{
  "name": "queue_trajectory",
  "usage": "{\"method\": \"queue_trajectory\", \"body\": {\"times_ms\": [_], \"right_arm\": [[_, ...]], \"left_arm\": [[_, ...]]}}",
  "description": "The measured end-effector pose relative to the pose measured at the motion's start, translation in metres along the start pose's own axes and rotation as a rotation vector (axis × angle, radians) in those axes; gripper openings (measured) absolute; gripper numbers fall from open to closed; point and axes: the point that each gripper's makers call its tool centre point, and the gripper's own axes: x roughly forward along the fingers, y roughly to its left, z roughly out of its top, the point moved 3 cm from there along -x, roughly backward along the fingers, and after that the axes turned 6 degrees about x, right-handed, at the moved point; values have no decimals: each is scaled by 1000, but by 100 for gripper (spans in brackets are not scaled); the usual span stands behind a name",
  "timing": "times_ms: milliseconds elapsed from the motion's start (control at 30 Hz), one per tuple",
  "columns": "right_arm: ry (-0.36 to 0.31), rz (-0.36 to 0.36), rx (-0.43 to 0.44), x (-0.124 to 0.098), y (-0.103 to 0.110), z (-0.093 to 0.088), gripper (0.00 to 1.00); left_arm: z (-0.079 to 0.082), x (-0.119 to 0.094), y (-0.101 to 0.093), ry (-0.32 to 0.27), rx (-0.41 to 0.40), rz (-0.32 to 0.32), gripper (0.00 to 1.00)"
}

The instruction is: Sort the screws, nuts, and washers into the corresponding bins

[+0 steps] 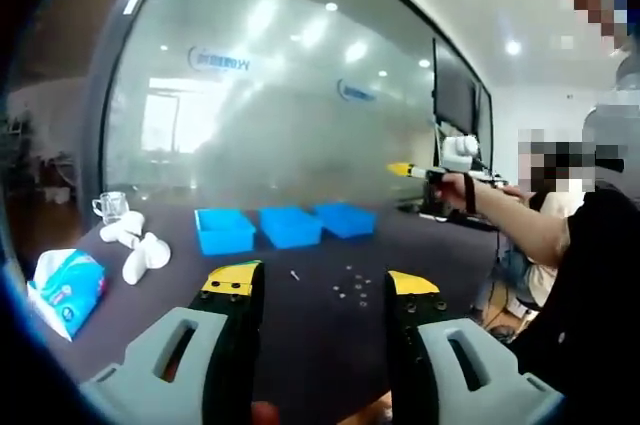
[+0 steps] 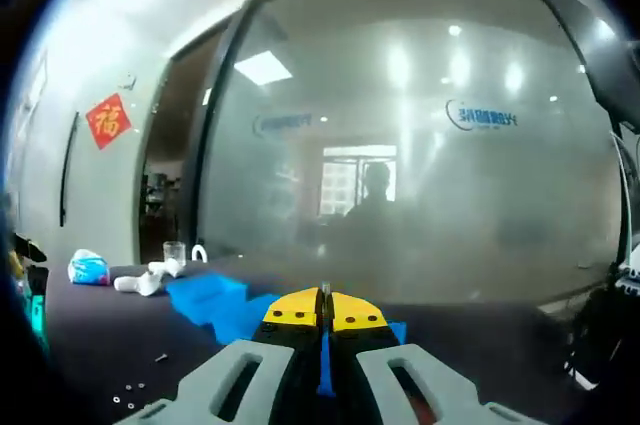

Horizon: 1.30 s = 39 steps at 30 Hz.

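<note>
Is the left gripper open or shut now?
Open: in the left gripper view, the left gripper has its yellow-tipped jaws wide apart, holding nothing.

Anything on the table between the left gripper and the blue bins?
Yes, in the left gripper view: loose small hardware on the dark table, between the left gripper and the blue bins.

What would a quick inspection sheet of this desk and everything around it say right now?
Surface: dark table.
Job's things: three blue bins in a row; small loose hardware scattered in front of them.
Clutter: tissue pack, white objects, glass cup.
Grippers: left hand-held gripper open; right hand-held gripper shut, nothing between the jaws.
Cables: nothing seen.
Surroundings: frosted glass wall, red wall ornament, a seated person.
</note>
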Motion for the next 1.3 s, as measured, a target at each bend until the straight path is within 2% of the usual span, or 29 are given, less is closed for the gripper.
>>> {"method": "queue_trajectory", "body": {"times_ms": [133, 300, 600, 967, 1033, 1133, 1300], "right_arm": [[26, -13, -17, 27, -4, -5, 0], [84, -37, -48, 59, -13, -19, 0], [127, -57, -40, 89, -18, -31, 0], [142, -53, -54, 100, -21, -35, 0], [128, -51, -35, 100, -21, -33, 5], [121, -43, -26, 96, -18, -30, 23], [110, -28, -35, 87, -12, -26, 25]], "left_arm": [[-1, -5, 5, -3, -5, 17, 46], [-4, -10, 8, -3, -12, 33, 46], [-5, -17, 16, -4, -18, 62, 46], [-5, -20, 15, -9, -20, 68, 46], [-4, -20, 14, -9, -18, 68, 46], [-3, -20, 14, -10, -16, 69, 46], [-3, -19, 12, -10, -15, 65, 46]]}}
